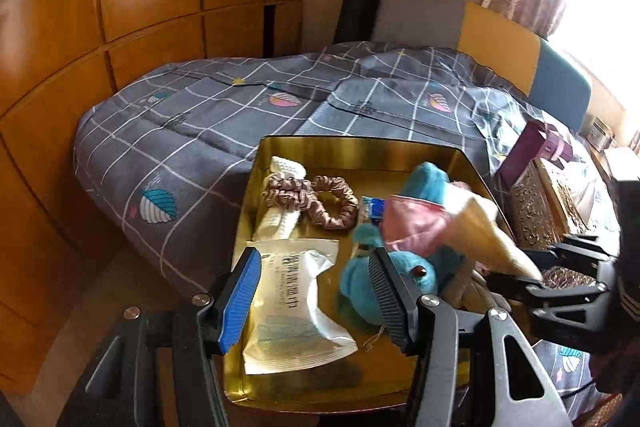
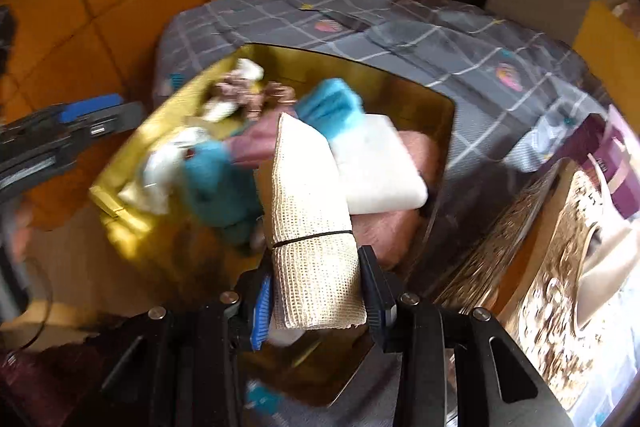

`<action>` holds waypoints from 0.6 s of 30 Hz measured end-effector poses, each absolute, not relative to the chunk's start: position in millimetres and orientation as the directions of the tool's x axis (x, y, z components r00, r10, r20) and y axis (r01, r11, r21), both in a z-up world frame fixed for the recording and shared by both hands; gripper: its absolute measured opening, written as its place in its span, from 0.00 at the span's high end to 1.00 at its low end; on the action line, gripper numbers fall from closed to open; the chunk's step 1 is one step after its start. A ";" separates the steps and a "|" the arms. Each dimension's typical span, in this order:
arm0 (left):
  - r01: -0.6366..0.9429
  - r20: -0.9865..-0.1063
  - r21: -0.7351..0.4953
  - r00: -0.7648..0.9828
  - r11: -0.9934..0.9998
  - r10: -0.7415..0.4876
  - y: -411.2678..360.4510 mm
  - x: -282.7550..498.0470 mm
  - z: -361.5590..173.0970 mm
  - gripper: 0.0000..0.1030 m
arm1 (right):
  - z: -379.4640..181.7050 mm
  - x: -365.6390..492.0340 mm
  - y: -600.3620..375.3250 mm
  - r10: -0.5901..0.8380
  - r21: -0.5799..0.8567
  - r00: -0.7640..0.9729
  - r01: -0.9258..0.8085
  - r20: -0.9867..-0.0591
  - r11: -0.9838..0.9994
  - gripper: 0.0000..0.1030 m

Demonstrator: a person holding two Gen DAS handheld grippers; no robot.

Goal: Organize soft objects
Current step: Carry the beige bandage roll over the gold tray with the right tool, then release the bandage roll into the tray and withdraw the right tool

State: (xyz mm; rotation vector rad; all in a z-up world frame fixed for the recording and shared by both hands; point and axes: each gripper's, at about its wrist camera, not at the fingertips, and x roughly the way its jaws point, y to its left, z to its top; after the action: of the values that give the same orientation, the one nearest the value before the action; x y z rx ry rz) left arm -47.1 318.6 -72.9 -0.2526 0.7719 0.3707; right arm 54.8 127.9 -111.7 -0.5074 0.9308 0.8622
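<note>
An open gold tin (image 1: 360,147) lies on the bed and holds soft things: a teal plush toy (image 1: 404,267), brown scrunchies (image 1: 320,199), a white knitted piece (image 1: 280,195), a pink cloth (image 1: 416,223) and a white wipes pack (image 1: 296,291). My left gripper (image 1: 316,291) hangs open over that pack, and its fingers do not press on it. My right gripper (image 2: 316,291) is shut on a rolled beige waffle cloth (image 2: 312,211) bound with a black band. It holds the roll above the tin's right part, over a folded white cloth (image 2: 376,163) and a pink towel (image 2: 392,227).
The tin rests on a grey checked bedcover (image 1: 192,131). Wooden wardrobe doors (image 1: 120,7) stand to the left and behind. Ornate gold boxes (image 2: 560,247) and a purple box (image 1: 532,147) crowd the right side of the tin.
</note>
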 end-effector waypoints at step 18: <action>-0.434 -0.714 -0.047 0.644 0.900 0.273 303.8 -37.9 -73.6 0.39 | -135.5 59.0 163.8 0.340 -0.083 0.302 -0.844 -0.891 0.531 0.64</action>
State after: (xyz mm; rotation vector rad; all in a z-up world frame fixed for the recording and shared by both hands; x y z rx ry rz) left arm -37.9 303.8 -73.6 -0.2224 0.7726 0.4065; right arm 59.0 163.8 -135.5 -0.6210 0.9645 0.8551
